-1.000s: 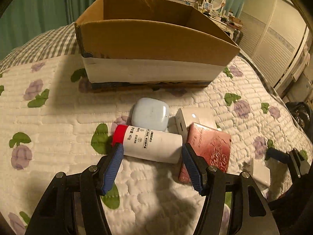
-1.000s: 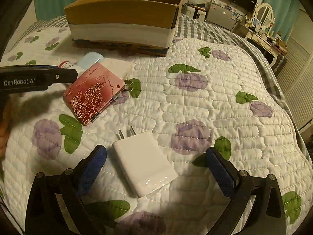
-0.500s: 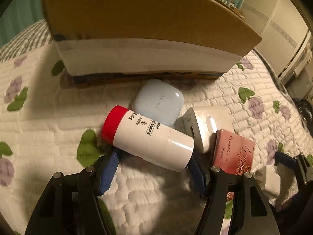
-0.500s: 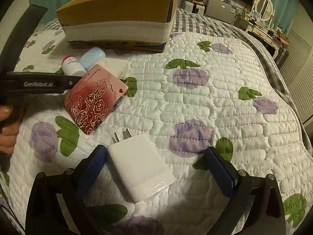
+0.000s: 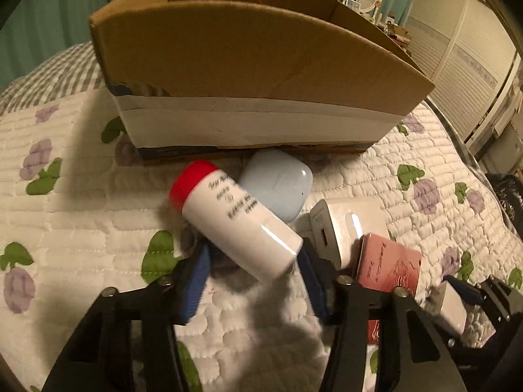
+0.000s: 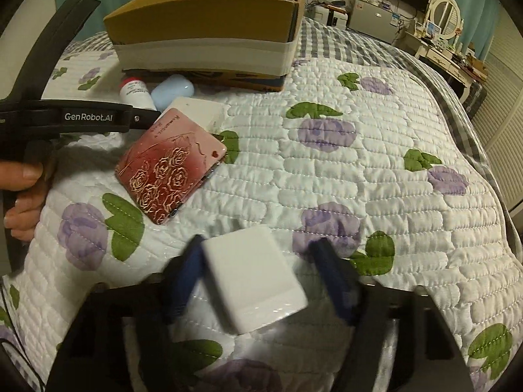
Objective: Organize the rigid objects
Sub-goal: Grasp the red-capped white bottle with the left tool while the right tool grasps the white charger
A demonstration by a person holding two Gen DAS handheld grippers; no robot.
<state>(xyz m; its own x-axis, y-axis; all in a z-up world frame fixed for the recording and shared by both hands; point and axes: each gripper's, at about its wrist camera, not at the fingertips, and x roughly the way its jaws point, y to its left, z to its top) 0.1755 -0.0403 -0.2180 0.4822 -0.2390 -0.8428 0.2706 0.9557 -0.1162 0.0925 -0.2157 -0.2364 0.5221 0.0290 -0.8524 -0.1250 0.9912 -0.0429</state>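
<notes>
- The cardboard box (image 5: 255, 65) now sits a bit lower in the upper centre of the left wrist view than half a second ago, and its open inside shows again; I judge the lift toward it has started
- The white bottle with red cap (image 5: 235, 222) was lying on the quilt (image 5: 81, 215) one second ago; now it is tilted, cap up-left, in the middle of the frame
- The white charger (image 6: 255, 277) has its prongs now hidden, at the lower centre of the right wrist view
- The left gripper (image 5: 251, 271) is narrowed to the bottle's width, both pads pressing its lower end
- The right gripper (image 6: 261, 277) is about half closed; left pad touches the charger, right pad is apart or blurred, so a firm hold I cannot tell
- The pink case (image 6: 170, 170), the white block (image 5: 346, 225) and the pale blue case (image 5: 278, 183) lie between
</notes>
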